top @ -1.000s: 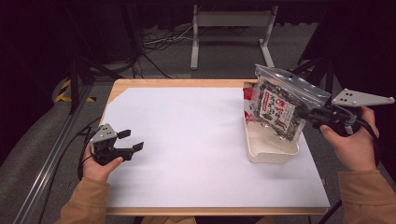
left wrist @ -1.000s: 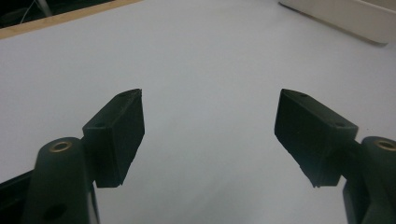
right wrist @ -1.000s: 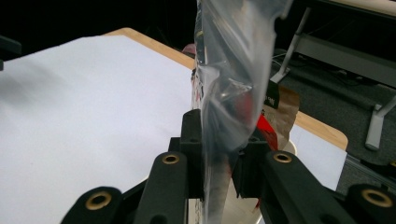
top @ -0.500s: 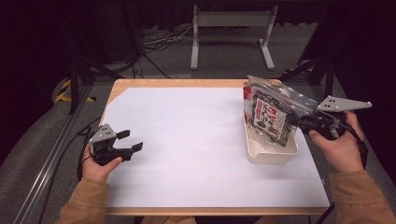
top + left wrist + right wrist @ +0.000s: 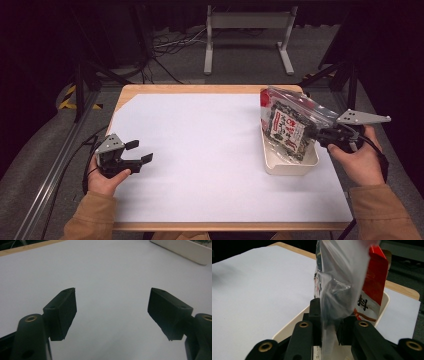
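Note:
A clear plastic bag [image 5: 290, 125] with a dark printed packet inside hangs tilted over the cream tray [image 5: 276, 167] at the table's right. My right gripper [image 5: 320, 135] is shut on the bag's edge; in the right gripper view the jaws pinch the clear bag [image 5: 339, 290] above the tray [image 5: 292, 326]. A red packet [image 5: 374, 287] stands in the tray behind the bag. At the table's left my left gripper [image 5: 140, 152] rests low over the white sheet, open, with nothing between its jaws [image 5: 112, 312].
A white sheet [image 5: 210, 150] covers most of the wooden table [image 5: 200, 89]. The tray's near wall [image 5: 185, 251] appears at the top right of the left gripper view. A metal stand [image 5: 247, 35] and cables lie on the floor beyond the table.
My right gripper has come down with the bag, so the bag's lower end now reaches into the tray. The left gripper has stayed still.

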Demonstrator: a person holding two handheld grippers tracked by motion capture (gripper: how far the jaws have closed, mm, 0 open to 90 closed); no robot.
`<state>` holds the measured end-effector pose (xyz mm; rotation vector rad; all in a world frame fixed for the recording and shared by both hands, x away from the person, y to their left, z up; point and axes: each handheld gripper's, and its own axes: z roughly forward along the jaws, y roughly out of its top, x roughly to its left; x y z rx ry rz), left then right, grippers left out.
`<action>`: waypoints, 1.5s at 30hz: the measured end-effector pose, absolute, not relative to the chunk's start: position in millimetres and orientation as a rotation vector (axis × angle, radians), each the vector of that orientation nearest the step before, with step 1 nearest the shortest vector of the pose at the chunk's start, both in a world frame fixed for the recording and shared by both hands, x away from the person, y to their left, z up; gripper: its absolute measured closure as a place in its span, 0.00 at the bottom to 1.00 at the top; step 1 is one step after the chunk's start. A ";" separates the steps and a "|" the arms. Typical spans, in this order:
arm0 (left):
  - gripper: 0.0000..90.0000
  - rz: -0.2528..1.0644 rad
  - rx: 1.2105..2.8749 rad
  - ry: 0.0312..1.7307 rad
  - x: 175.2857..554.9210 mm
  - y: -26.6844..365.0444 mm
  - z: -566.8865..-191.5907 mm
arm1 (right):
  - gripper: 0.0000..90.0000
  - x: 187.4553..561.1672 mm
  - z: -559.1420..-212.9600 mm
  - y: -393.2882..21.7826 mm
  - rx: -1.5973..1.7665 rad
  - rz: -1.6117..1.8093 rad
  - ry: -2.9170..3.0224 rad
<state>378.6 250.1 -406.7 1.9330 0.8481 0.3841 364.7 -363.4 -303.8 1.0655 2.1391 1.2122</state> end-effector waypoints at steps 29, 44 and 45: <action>0.26 0.388 1.926 0.841 363.6 254.1 -403.9 | 0.44 346.7 -311.6 -380.5 1.026 1.317 1.944; 0.26 0.387 1.904 0.780 341.5 247.9 -395.3 | 0.45 302.8 -323.9 -372.5 0.964 1.314 1.915; 0.26 0.386 1.899 0.784 340.4 247.9 -395.2 | 0.46 299.4 -325.3 -370.1 0.953 1.310 1.924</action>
